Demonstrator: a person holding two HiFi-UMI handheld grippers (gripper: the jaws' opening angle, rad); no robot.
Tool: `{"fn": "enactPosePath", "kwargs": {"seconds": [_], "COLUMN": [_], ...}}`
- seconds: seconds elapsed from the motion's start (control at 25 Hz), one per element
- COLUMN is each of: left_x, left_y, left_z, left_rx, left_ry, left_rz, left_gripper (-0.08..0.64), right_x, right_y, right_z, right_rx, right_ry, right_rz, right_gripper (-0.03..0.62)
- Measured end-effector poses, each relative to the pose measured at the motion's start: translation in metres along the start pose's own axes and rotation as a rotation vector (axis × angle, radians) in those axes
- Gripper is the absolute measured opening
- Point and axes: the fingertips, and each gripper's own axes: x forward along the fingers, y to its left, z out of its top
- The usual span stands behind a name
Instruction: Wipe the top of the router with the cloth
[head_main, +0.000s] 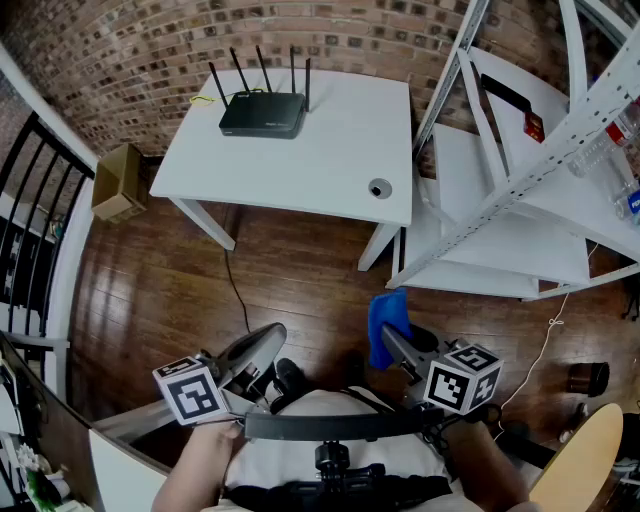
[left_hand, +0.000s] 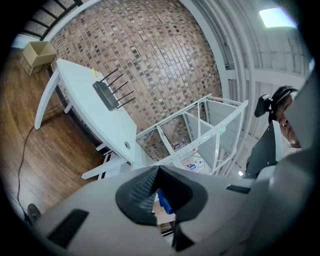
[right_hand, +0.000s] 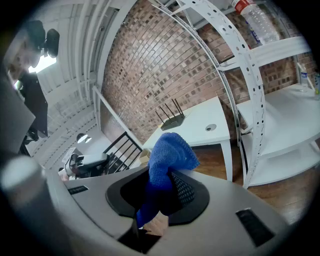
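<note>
One cloth (right_hand: 170, 150) in right hand-held gripper (right_hand: 162, 195)

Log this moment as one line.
right gripper: shut on blue cloth | left gripper: shut, empty | router: on table, untouched

Router (head_main: 262, 113) sits at back of white table (head_main: 330, 165); right gripper (head_main: 388, 342) clamps cloth (head_main: 386, 320), left gripper (head_main: 262, 345) alongside, both over wood floor (head_main: 150, 290), well apart from table

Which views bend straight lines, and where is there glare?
Head view: table edges bow, floor shines at left. Left gripper view: strong fisheye, black corners, a lamp glares top right. Right gripper view: same fisheye; the cloth is sharp.
</note>
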Motion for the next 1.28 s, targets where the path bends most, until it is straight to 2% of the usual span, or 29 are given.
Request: {"fn": "enactPosePath", "kwargs": {"seconds": [0.28,0.44,0.64,0.84,1.28], "left_x": [-0.01,-0.023,-0.045,-0.071,-0.126], "left_y": [-0.002,0.0,0.007,0.015,0.05], "left_z": [0.0,0.009,0.026,0.034,0.051], "left_rx": [-0.01,0.002,0.062,0.142,0.114], "left_ry": [-0.011,-0.05,-0.105,-0.112,-0.081], "left_rz": [0.004,0.003,0.019,0.048,0.03], "left_gripper": [0.009,0.009,0.009,0.009,0.009], "right_x": [-0.002,0.003,0.011,0.022,0.062], "right_y": [0.007,0.015,0.025,0.044,0.097], "right_z": [-0.007,-0.008,-0.008,-0.013,-0.037], "right_rx": [0.008,-0.005,-0.018,-0.026,-0.023], "right_ry": [0.015,0.019,0.01,0.0,0.022], "right_rz": [-0.002,-0.008,-0.026,-0.044,-0.062], "right_gripper": [0.106,0.106,0.106,0.106,0.106]}}
